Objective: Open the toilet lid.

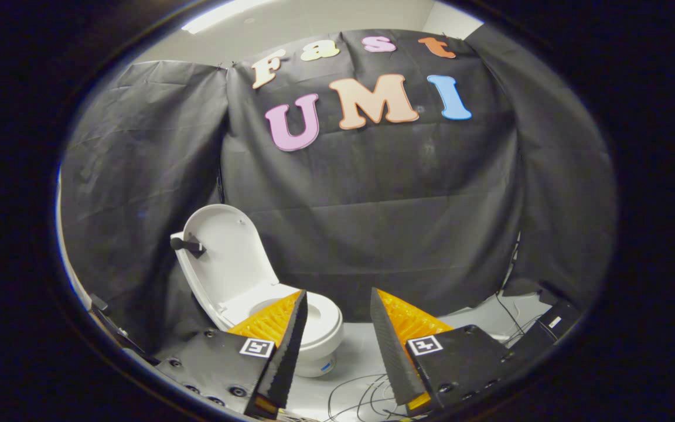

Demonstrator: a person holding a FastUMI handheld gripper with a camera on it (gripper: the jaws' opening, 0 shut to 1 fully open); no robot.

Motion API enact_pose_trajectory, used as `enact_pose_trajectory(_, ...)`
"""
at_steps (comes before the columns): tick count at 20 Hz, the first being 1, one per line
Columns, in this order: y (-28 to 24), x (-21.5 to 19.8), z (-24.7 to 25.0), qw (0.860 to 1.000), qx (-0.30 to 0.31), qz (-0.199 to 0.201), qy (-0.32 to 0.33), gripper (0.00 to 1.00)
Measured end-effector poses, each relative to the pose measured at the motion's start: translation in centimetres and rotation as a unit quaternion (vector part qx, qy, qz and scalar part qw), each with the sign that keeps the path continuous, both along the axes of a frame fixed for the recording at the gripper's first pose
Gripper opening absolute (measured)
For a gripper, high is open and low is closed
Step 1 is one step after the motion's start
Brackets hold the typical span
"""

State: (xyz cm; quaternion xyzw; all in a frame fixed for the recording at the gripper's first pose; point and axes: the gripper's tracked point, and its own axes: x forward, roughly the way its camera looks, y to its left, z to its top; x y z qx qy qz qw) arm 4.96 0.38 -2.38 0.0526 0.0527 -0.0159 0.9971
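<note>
The toilet lid (220, 258) already stands upright at about ten o'clock beyond the gripper (337, 328), whose fingers gape apart on nothing, the toilet bowl (320, 334) just ahead.

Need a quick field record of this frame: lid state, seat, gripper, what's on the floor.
lid: toilet lid raised, standing upright behind the bowl
lid handle: dark knob sticking out of the lid's edge
toilet: small white toilet, bowl exposed, partly behind one finger
gripper: gripper open, fingers apart, holding nothing, back from the toilet
floor: white, loose cables ahead of the fingers
backdrop: black cloth wall
task state: lid looks already open
</note>
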Motion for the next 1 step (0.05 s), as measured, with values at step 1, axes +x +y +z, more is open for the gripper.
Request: enact_pose_trajectory(1, -0.03, -0.26, 0.02, 1.0, 0.0, 0.001, -0.003, 0.68)
